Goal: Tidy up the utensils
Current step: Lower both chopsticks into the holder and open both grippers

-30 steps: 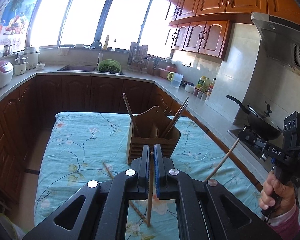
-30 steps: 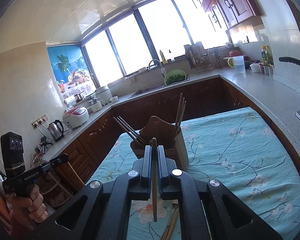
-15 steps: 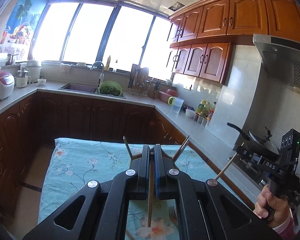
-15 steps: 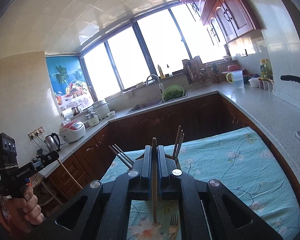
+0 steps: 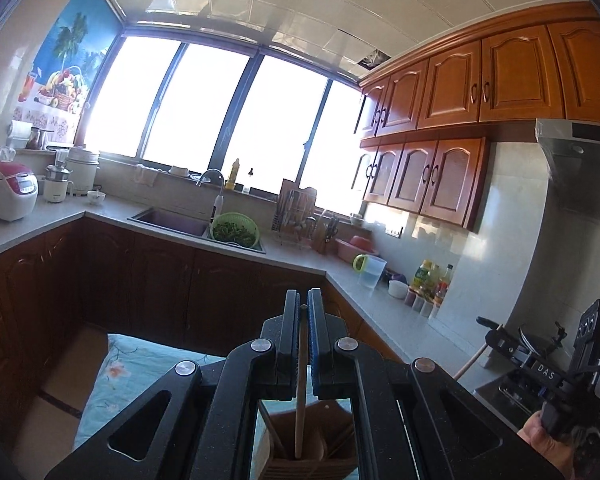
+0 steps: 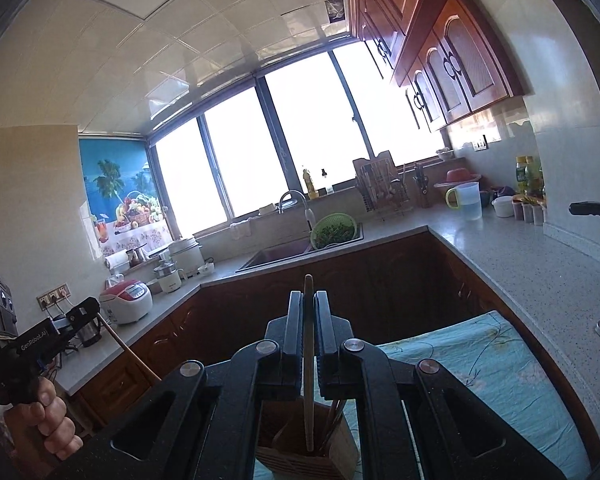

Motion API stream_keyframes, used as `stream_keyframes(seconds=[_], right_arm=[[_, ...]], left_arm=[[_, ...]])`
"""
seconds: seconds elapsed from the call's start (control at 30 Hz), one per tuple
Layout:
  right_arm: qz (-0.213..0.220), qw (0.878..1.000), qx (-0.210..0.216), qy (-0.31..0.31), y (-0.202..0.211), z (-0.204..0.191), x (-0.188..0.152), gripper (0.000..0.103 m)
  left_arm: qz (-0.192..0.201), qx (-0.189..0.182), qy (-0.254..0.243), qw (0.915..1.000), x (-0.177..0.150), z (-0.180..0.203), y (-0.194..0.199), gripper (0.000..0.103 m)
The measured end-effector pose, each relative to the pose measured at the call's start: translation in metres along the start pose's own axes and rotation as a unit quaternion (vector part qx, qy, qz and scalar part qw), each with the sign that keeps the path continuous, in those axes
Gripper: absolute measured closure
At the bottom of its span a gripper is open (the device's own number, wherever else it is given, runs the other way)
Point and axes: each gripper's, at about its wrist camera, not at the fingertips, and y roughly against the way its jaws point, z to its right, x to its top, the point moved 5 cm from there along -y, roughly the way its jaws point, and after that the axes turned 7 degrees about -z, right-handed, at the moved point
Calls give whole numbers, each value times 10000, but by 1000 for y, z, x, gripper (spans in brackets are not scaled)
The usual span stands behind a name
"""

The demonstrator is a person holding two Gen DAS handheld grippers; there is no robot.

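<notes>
I stand in a kitchen with a tiled ceiling, a wide bay window [image 5: 220,108] blazing white, and orange-brown wall cabinets [image 5: 472,92] on the right. A pale stone counter [image 6: 512,256] runs around three sides over dark lower cupboards, with a sink [image 5: 172,220] set into it below the window. Beneath my hands a table under a turquoise flowered cloth [image 6: 496,360] carries the wooden utensil holder [image 6: 308,452]; it stands right below both grippers, and their black frames hide most of it.

I count two grippers and two loose wooden chopsticks. My left gripper [image 5: 303,308] is clamped narrow on one chopstick [image 5: 300,392], which hangs down between the jaws with its lower tip inside the holder. My right gripper [image 6: 309,308] is likewise pinched tight on the other chopstick [image 6: 309,360], its top poking above the jaws and its lower end down in the holder. A few more sticks lean inside the holder; I cannot count them exactly.

Around the counter: one white and red rice cooker [image 5: 10,192], one green colander of greens [image 5: 235,230] at the sink, one dish rack [image 5: 296,216], one clear jug with a green handle [image 5: 370,270], and a cluster of bottles [image 5: 430,280] beyond it. A black pan handle [image 6: 594,210] juts in from the right.
</notes>
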Motion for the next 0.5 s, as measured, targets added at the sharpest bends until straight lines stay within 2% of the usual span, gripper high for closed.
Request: stream_keyframes(seconds=[0.27, 0.5], right_arm=[[-289, 9994, -209, -54, -44, 13, -35, 98], [-870, 9958, -206, -198, -79, 24, -74, 98]], left_arm=[[-259, 291, 351, 9986, -50, -13, -58, 101], [-750, 352, 428, 9956, -85, -14, -96, 101]])
